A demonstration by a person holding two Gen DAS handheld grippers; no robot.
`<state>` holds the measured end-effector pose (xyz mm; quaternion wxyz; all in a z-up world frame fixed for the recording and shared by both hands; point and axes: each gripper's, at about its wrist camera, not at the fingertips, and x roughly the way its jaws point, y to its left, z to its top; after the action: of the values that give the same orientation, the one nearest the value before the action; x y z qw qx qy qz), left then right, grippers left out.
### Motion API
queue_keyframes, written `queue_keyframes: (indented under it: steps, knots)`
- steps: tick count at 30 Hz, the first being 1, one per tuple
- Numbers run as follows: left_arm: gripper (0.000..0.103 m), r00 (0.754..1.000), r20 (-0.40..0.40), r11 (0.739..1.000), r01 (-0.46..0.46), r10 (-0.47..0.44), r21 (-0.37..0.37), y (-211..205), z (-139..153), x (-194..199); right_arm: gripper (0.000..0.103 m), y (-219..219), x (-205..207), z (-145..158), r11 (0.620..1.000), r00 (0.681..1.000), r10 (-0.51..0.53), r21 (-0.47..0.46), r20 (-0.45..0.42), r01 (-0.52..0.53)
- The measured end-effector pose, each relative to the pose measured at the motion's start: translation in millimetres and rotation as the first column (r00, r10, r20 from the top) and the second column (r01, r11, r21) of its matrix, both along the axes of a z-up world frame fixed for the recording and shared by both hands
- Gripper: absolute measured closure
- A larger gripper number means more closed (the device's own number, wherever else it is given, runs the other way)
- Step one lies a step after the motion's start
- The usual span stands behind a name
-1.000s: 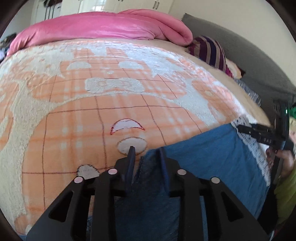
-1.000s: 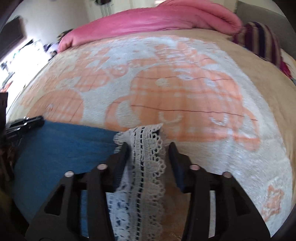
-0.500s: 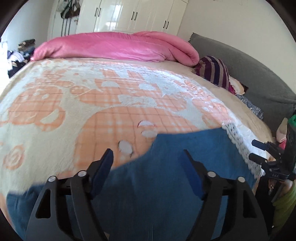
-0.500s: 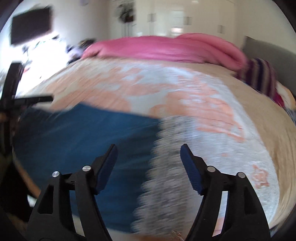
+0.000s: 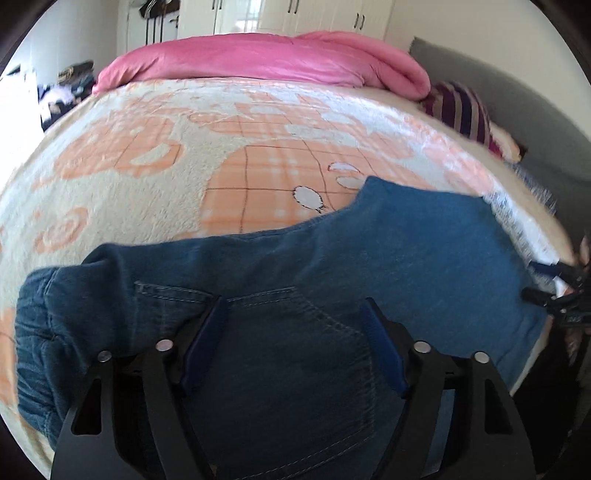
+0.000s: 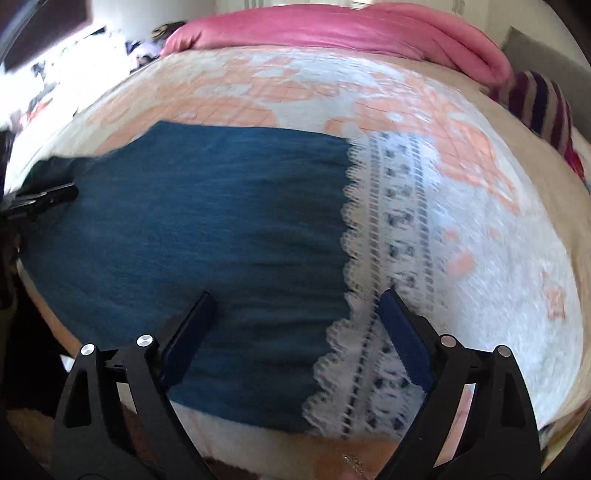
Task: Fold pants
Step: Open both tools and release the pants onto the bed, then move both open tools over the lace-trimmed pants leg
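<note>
The pants (image 5: pixel 369 266), blue denim with a white lace hem (image 6: pixel 384 280), lie spread flat across the near edge of the bed (image 5: pixel 110 192), on an orange-and-cream patterned blanket (image 5: pixel 266 162). In the left wrist view the waistband end bunches at about 9 o'clock, a stitched back pocket sits at 6 o'clock, and the leg runs off toward 3 o'clock. In the right wrist view the leg fills the frame from 9 o'clock to the centre, and the lace band runs from 12 o'clock down to 5 o'clock.

The left gripper (image 5: pixel 293 325) hovers over the seat of the pants with its fingers (image 5: pixel 207 339) spread wide; nothing is between them and the denim lies slack beneath. The right gripper (image 6: pixel 295 321) is likewise wide open above the hem end, one finger over the denim and the other finger (image 6: pixel 402 332) over the lace, gripping neither. Whether the fingertips touch the cloth cannot be told.

Each gripper shows in the other's view: the right one at 3 o'clock of the left wrist view, the left one at 9 o'clock of the right.

A pink duvet (image 5: pixel 266 55) is heaped along the far side of the bed at 12 o'clock, and a purple striped pillow (image 5: pixel 461 110) lies at about 2 o'clock beside a grey headboard (image 5: pixel 517 103). White wardrobe doors (image 5: pixel 314 14) stand behind.
</note>
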<state>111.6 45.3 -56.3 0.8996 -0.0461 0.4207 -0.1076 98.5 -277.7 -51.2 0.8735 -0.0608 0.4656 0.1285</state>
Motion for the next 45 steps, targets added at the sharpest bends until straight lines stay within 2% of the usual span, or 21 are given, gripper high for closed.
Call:
queue_keyframes:
  steps: [3,5,9,12,18,24,26,29,31,37,40,45]
  knots:
    - [0.031,1.000,0.015,1.000,0.002,-0.002,0.008,-2.1,-0.9,-1.3,0.018,4.2,0.7,-1.1,1.000,1.000,0.002,-0.030,0.004,-0.002]
    - [0.027,1.000,0.022,1.000,0.006,-0.007,0.017,-6.9,1.9,-2.6,0.018,6.2,-0.8,-0.7,1.000,1.000,0.002,-0.031,0.009,-0.002]
    - [0.023,0.999,0.032,1.000,0.002,-0.002,0.019,-11.1,9.2,-12.2,0.016,-3.4,-10.7,8.5,0.999,0.999,-0.016,0.039,0.043,0.015]
    - [0.015,0.999,0.052,1.000,0.003,-0.003,0.011,-12.9,17.8,-24.7,0.015,-8.6,-21.1,17.3,0.997,0.997,-0.033,0.067,0.069,0.028]
    - [0.014,0.992,0.103,0.997,0.067,-0.069,0.030,-34.2,36.2,-54.4,0.014,2.9,-40.8,26.2,0.995,0.996,-0.002,0.096,0.085,-0.007]
    - [0.014,0.986,0.063,0.986,0.153,-0.157,0.063,-64.1,23.8,-76.2,0.013,34.1,-45.4,19.5,0.993,0.994,0.074,0.087,0.074,-0.080]
    - [0.011,0.984,0.040,0.982,0.168,-0.172,0.087,-69.8,15.0,-79.3,0.013,39.4,-45.2,16.0,0.993,0.995,0.081,0.082,0.060,-0.086]
    - [0.011,0.987,0.003,0.980,0.156,-0.158,0.121,-69.6,1.9,-77.4,0.013,38.6,-41.6,4.2,0.999,0.999,0.043,0.032,0.002,-0.043]
    - [0.011,0.987,-0.019,0.980,0.158,-0.157,0.121,-67.7,-5.0,-75.7,0.013,30.1,-38.6,-2.7,0.998,0.999,0.021,0.061,-0.028,-0.020]
    - [0.007,0.985,-0.014,0.978,0.172,-0.172,0.120,-67.6,-5.3,-76.5,0.013,29.9,-42.7,4.0,0.996,1.000,0.027,0.088,-0.003,-0.026]
    - [0.007,0.985,-0.002,0.980,0.174,-0.175,0.093,-66.9,2.4,-79.2,0.012,20.3,-48.8,16.9,0.989,0.999,0.020,0.146,0.039,-0.026]
    - [0.007,0.979,0.036,0.977,0.195,-0.199,0.083,-74.2,17.7,-84.9,0.010,2.1,-55.5,33.8,0.986,0.996,-0.029,0.166,0.083,0.015]
